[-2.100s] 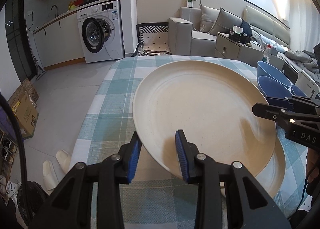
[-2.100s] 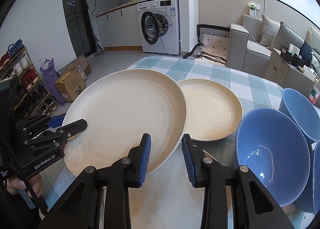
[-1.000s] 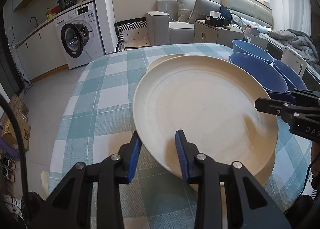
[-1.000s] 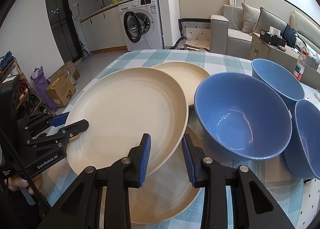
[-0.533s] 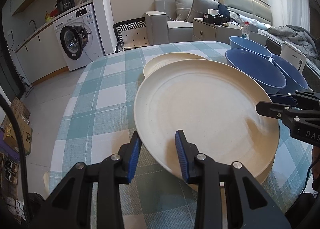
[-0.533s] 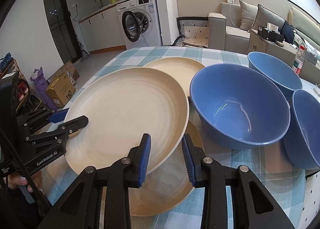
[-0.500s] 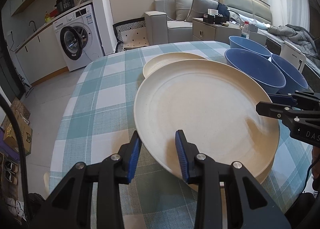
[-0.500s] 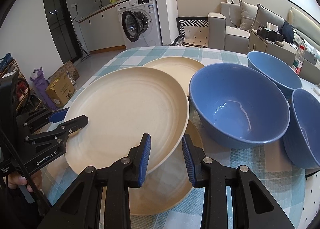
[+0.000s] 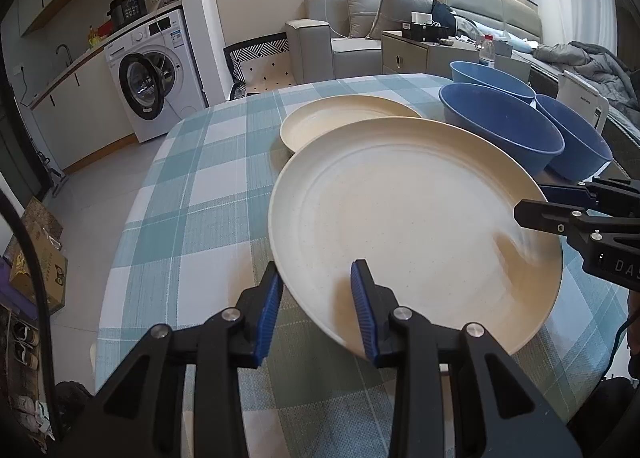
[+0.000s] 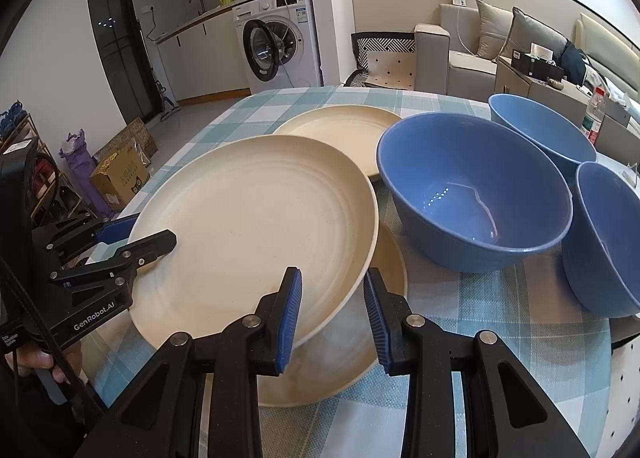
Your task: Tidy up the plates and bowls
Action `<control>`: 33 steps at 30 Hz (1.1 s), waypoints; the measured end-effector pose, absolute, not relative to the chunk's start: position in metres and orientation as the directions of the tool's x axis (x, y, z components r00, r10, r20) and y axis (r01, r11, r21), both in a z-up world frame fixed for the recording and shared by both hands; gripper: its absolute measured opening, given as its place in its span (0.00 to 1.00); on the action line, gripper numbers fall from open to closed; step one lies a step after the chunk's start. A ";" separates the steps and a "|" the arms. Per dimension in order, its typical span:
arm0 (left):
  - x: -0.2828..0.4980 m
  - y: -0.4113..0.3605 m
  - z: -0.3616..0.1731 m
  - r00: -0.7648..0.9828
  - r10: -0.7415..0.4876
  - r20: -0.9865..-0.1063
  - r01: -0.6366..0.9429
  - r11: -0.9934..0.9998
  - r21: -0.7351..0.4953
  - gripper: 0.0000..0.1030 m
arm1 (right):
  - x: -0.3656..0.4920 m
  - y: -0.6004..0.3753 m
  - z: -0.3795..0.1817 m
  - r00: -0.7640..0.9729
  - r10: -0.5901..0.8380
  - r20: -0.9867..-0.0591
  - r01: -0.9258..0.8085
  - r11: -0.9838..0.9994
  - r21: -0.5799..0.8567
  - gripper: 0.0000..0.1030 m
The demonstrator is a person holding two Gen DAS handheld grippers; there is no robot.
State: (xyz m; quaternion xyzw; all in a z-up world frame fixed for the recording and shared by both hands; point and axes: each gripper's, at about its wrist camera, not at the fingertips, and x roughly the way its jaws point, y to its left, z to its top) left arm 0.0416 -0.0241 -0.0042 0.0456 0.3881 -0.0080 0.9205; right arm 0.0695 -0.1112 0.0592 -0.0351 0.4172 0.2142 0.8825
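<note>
Cream plate point(image 10: 256, 234) hangs level between my left gripper point(image 9: 316, 308) and right gripper point(image 10: 332, 312) — both clamped on opposite rims; I judge it's poised above the lower plate point(image 10: 360, 350) for stacking.

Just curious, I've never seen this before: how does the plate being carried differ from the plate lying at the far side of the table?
The carried plate is held off the table, tilted, and clamped at its rim by the left tool and the right tool; the far plate lies flat on the checked tablecloth, untouched. The carried plate hangs over a third plate; the far one has nothing under it. Both are round and cream.
</note>
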 end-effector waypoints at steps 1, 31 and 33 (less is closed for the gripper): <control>0.041 -0.025 -0.005 0.698 0.021 -0.716 0.052 0.996 0.079 0.32 | 0.069 -0.112 0.059 0.562 0.347 -0.751 -0.405 0.907 0.115 0.32; 0.043 -0.041 -0.022 0.666 0.017 -0.746 0.086 0.991 0.099 0.32 | 0.053 -0.117 0.044 0.571 0.281 -0.771 -0.376 0.925 0.059 0.32; 0.043 -0.042 -0.023 0.664 0.019 -0.747 0.087 0.991 0.103 0.32 | 0.052 -0.116 0.042 0.570 0.277 -0.774 -0.374 0.926 0.056 0.32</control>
